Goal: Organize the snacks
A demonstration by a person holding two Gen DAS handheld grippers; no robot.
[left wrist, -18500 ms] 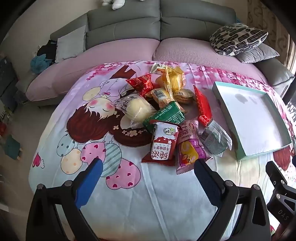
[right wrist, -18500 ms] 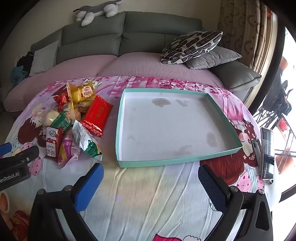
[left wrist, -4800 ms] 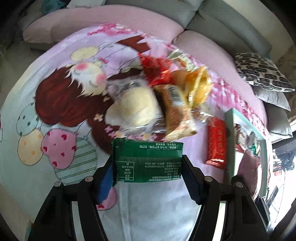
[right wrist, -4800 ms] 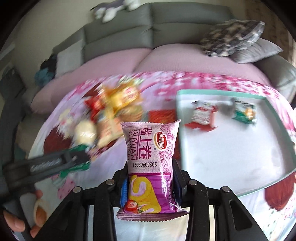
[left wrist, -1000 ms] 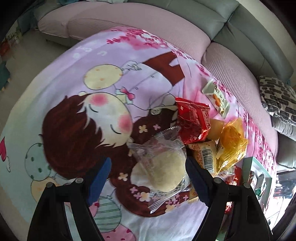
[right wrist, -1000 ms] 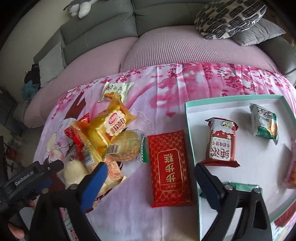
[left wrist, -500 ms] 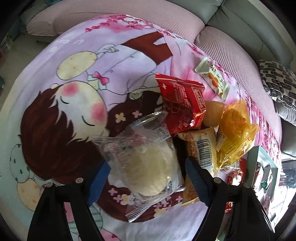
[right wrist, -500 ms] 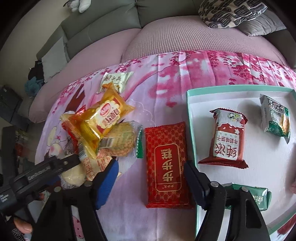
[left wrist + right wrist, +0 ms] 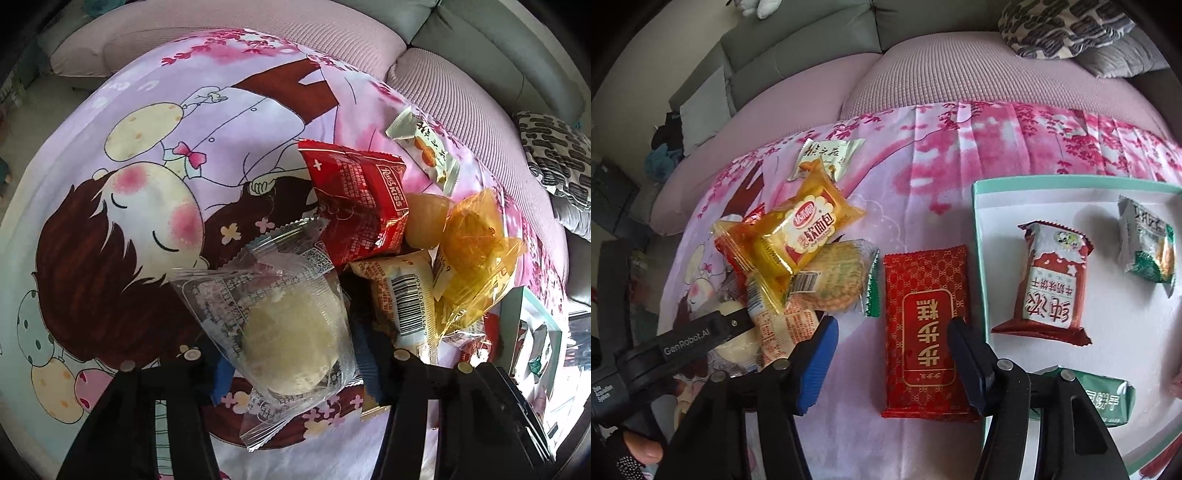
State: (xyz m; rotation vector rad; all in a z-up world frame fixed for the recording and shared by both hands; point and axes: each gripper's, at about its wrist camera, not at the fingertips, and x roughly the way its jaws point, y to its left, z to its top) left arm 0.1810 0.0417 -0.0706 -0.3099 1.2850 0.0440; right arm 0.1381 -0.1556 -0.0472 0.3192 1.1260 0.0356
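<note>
At lower centre of the left wrist view, the left hand-held gripper was closing around the clear-wrapped bun. In the right view's lower centre, the right hand-held gripper was closing astride the red packet, apparently untouched. Next, probably: lift both to the tray at right.

Bun wrapper: clear, crinkly plastic film
Red packet: matt, patterned foil
Yellow packet: glossy translucent plastic
Sheet: soft printed cloth
Tray: matt white card
Finger pads: ribbed blue rubber
</note>
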